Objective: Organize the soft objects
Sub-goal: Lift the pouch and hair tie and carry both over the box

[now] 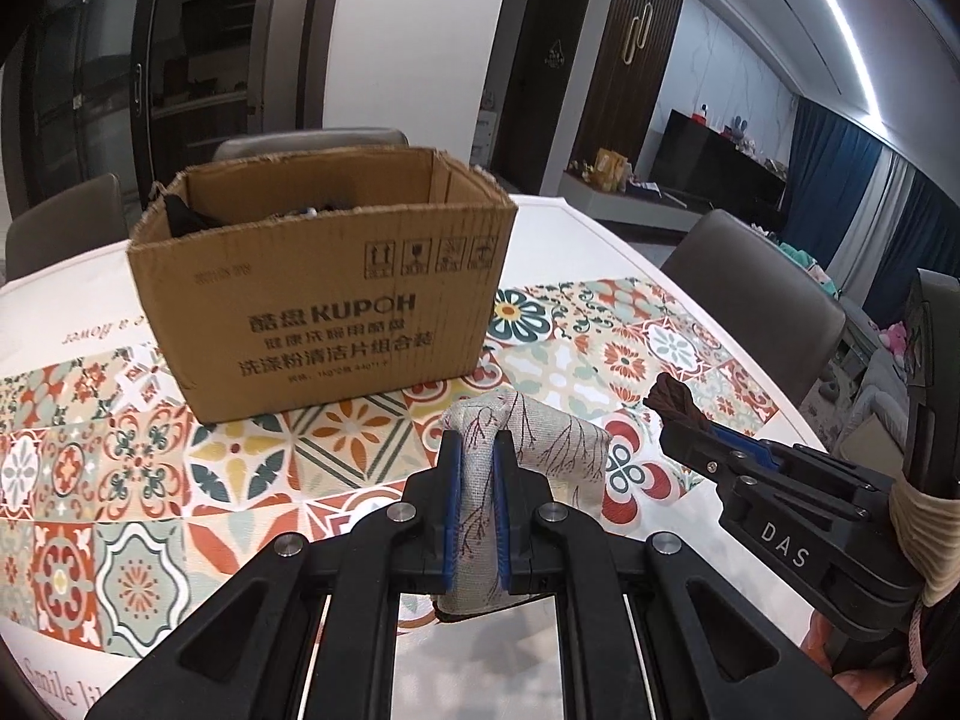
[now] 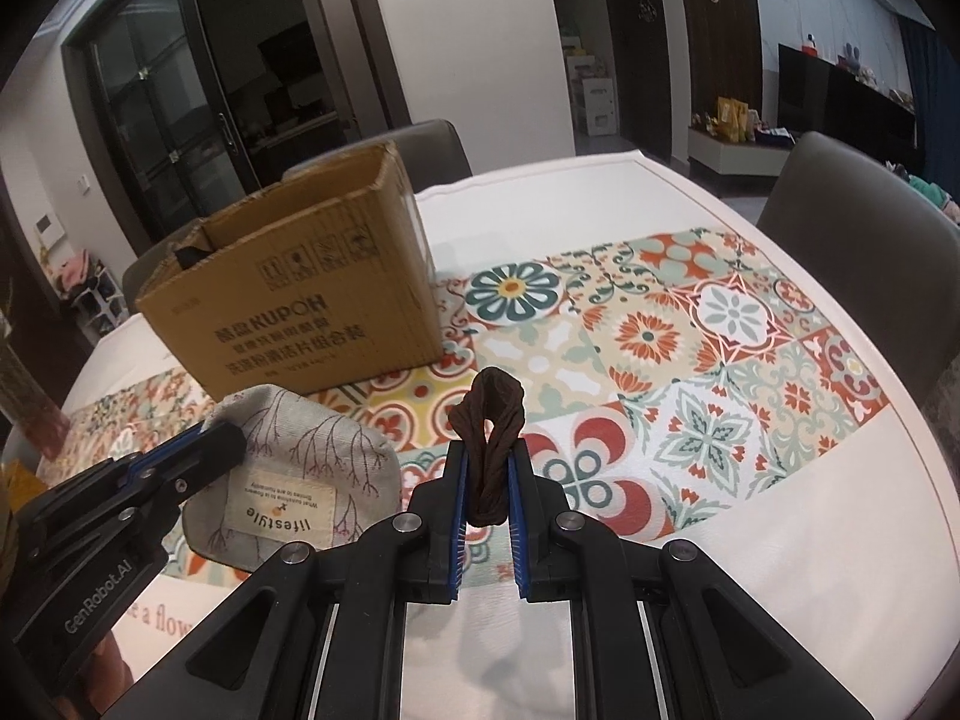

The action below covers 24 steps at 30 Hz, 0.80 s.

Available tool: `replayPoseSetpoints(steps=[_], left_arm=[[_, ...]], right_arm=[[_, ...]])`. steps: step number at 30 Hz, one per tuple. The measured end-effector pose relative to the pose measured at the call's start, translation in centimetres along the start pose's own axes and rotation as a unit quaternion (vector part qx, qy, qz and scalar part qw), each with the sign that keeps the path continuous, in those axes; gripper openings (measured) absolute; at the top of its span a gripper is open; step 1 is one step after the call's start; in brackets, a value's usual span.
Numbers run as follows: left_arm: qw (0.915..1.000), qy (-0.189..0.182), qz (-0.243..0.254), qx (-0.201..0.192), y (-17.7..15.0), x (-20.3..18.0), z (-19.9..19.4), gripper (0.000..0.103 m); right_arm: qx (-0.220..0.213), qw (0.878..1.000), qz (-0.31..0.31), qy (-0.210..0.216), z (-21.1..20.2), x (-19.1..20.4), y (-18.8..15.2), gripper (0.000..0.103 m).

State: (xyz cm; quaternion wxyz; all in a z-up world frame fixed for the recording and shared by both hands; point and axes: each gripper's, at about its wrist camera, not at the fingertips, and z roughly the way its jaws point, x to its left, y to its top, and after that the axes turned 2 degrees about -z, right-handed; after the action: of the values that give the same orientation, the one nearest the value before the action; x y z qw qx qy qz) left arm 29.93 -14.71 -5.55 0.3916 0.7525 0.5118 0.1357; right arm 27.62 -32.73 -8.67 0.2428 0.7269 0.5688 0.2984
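My left gripper (image 1: pixel 477 450) is shut on a beige fabric pouch (image 1: pixel 558 444) printed with thin branches, held above the table; in the right wrist view the pouch (image 2: pixel 300 480) shows a "lifestyle" label. My right gripper (image 2: pixel 487 456) is shut on a brown twisted hair tie (image 2: pixel 489 420), also held above the table; in the left wrist view the hair tie (image 1: pixel 669 399) sticks out of the right gripper (image 1: pixel 690 435). An open cardboard box (image 1: pixel 312 294) stands beyond both grippers, with dark items inside; it also shows in the right wrist view (image 2: pixel 300 306).
The table wears a patterned tile cloth (image 2: pixel 690 360) with white borders. Grey chairs stand around it, one behind the box (image 1: pixel 312 141) and one at the right (image 2: pixel 864 222). A vase (image 2: pixel 24 396) stands at the far left.
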Motion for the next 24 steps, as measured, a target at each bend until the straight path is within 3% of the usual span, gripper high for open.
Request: replayPoseSetpoints(steps=[24], left_arm=[[0.9948,0.039,0.002,-0.094,3.6,3.0,-7.9,0.011]], right_arm=[[-0.084,0.995,-0.033,0.033,-5.5,5.6,3.8,0.014]])
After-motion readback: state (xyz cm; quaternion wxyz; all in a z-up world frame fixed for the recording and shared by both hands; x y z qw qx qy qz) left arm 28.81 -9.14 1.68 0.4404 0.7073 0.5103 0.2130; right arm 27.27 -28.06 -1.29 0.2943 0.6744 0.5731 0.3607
